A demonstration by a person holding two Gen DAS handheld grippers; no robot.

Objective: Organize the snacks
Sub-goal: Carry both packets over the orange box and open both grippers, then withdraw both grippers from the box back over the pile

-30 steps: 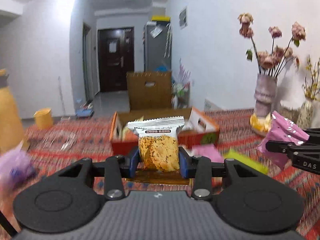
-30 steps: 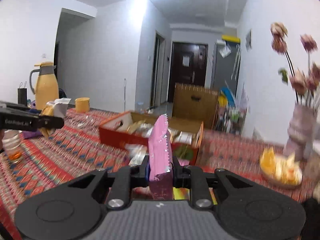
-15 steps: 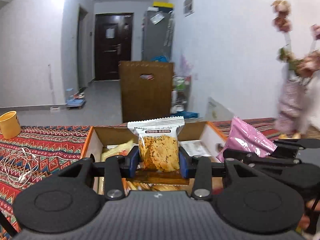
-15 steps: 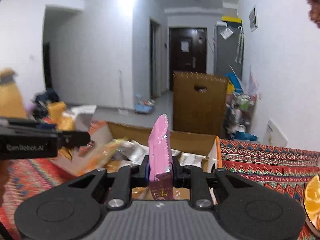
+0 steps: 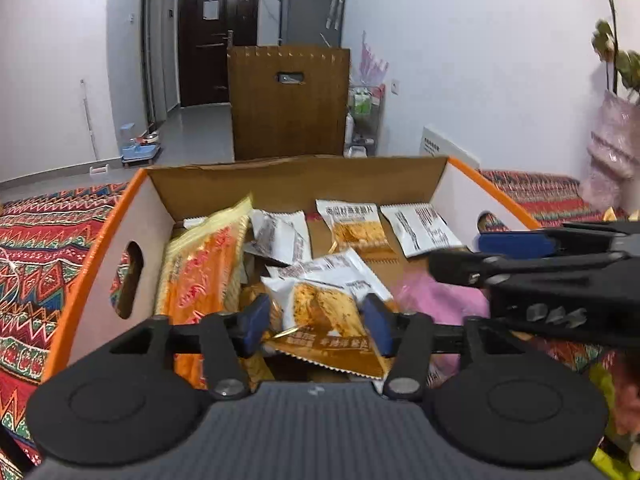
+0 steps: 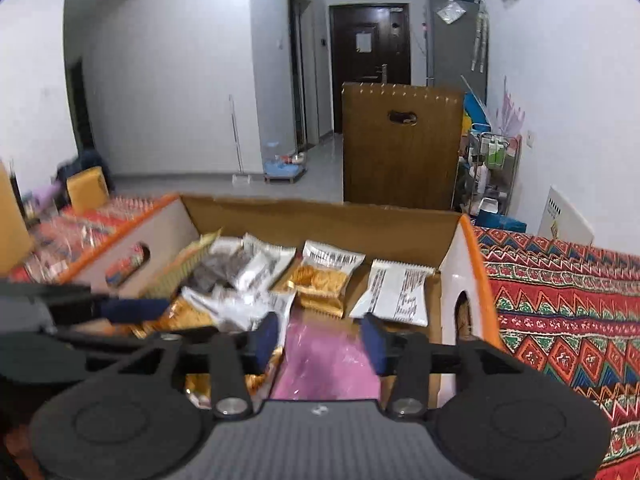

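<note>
**A:** Since both of your grippers hang over the orange-edged cardboard box, you've brought each packet where it belongs. Your left gripper has just been opening; its blue pads stand apart, and the clear-and-white biscuit packet with the golden base lies tilted between them, apparently loose on the pile.

**B:** And the other one?

**A:** Your right gripper has just been opening too. Its pads are spread, and the pink foil packet lies flat in the box between and below them, near the box's white right wall; you're not gripping it, I'd judge.

**B:** Why release there?

**A:** Probably because the box already holds the rest: a long orange-and-yellow wrapper along the left wall and white sachets at the back. Dropping low keeps packets from bouncing out.

**B:** What should you watch?

**A:** Your two grippers sit close together, so draw them back apart from each other.
</note>
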